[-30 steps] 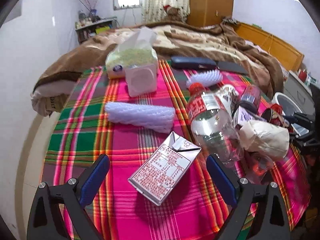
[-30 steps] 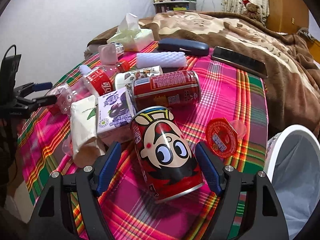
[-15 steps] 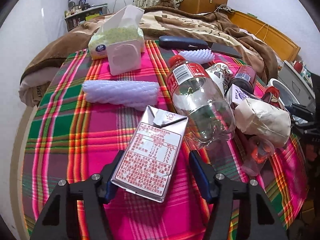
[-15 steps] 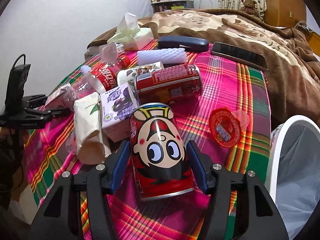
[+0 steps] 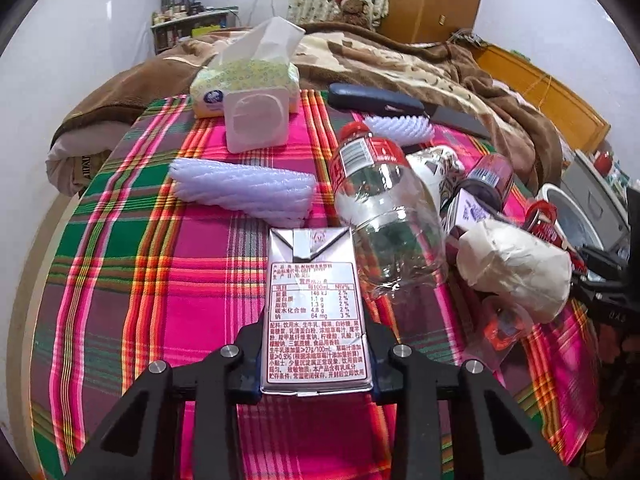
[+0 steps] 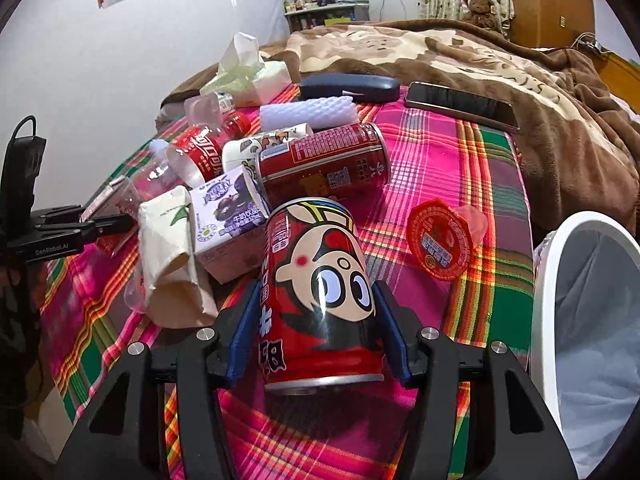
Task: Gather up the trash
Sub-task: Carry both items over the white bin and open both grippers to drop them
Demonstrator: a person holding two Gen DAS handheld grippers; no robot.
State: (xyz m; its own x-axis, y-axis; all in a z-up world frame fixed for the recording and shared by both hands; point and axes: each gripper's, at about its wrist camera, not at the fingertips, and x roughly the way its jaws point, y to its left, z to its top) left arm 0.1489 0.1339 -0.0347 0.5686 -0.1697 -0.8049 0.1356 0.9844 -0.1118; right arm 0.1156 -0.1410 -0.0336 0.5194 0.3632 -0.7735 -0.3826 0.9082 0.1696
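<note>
Since a second ago both sets of jaws have just been closing around litter that then lay loose between wide-spread fingers; the carton, which lay askew, now stands square to the left camera. The left gripper [image 5: 316, 364] reaches in from the bottom of its frame, pitched down at the plaid cloth [image 5: 132, 280], and its pads clamp the long sides of a silver drink carton [image 5: 314, 300] lying flat, label up, at lower centre. Just right of the carton lies a clear plastic bottle [image 5: 384, 204] with a red label, and beyond it, at centre right, a crumpled paper cup [image 5: 516, 268]. A white foam sleeve [image 5: 244, 192] sits above the carton, with a tissue pack [image 5: 244, 76] at upper centre. The right gripper [image 6: 320, 336] likewise enters from the bottom edge, tilted downward, its blue pads [image 6: 244, 328] pressing both flanks of a red cartoon-face can [image 6: 320, 292] lying on its side at lower centre. Above that can lies a second red can [image 6: 324, 164], to the left a purple milk carton [image 6: 228, 220], and to the right a red-lidded jelly cup [image 6: 440, 240]. A white bin [image 6: 552, 280] with a liner fills the lower right of that frame.
</note>
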